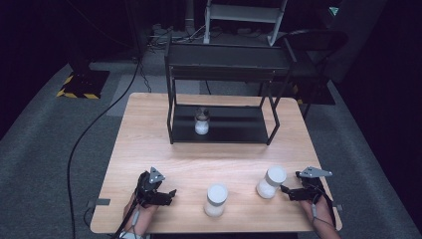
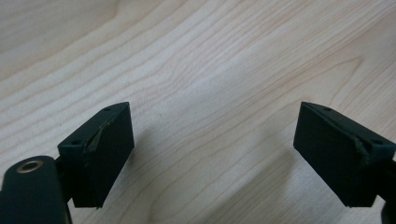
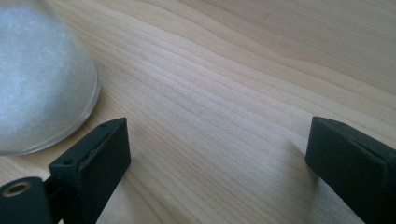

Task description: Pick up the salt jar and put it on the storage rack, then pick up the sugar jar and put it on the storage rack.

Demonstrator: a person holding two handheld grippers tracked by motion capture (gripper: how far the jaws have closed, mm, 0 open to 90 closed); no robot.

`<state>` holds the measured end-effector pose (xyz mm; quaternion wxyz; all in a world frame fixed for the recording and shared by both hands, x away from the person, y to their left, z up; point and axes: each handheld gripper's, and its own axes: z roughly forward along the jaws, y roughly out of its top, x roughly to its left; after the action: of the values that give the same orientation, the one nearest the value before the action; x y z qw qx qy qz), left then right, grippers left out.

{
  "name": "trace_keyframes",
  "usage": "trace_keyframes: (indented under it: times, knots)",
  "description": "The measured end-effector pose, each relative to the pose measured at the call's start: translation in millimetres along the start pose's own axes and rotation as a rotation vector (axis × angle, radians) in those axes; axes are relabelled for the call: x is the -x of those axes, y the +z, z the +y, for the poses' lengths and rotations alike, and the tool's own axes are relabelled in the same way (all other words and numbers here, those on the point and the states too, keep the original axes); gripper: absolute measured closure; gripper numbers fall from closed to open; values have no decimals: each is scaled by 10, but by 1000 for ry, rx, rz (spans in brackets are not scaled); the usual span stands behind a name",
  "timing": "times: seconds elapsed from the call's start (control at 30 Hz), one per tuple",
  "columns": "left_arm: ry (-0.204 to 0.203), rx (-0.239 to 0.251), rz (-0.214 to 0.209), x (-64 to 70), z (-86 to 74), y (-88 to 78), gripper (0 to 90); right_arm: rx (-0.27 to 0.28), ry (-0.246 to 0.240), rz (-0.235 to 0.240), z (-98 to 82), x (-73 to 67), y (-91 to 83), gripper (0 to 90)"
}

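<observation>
Wooden table (image 1: 149,129): two white-capped glass jars, near jar (image 1: 216,200) front-centre, far jar (image 1: 270,182) beside right gripper (image 1: 286,189). Fragile, slippery, probably weighty; grasp mid-body. Both grippers' fingers spread, empty; left gripper (image 1: 171,194) apart.

In the right gripper view the jar (image 3: 37,79) runs off the top and left edges — its lid is cut away. On the shelf (image 1: 234,130), the small jar (image 1: 201,122) is too small to read — its contents show as a white blur.
</observation>
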<state>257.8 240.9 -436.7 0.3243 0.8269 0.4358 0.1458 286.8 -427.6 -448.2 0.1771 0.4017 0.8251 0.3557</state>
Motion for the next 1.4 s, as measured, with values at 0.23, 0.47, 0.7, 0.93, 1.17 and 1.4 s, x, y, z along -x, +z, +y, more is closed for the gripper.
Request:
trace_keyframes:
  times: [0.23,0.47,0.7,0.93,1.17,1.4]
  knots:
    - [49,42,-9,-12,-120,36,30,0,0,0,1,0,0,64]
    - [50,41,-10,-15,-120,35,27,-1,0,0,1,0,0,64]
    - [51,42,-11,-17,-121,35,27,-3,-4,-8,-3,-20,-33,49]
    - [59,41,-15,-29,-121,32,27,134,14,4,-92,3,-344,47]
    - [58,42,-17,-32,-124,31,27,182,14,2,-130,-34,-571,48]
    - [58,42,-17,-31,-124,31,28,237,-15,4,-111,-128,-771,49]
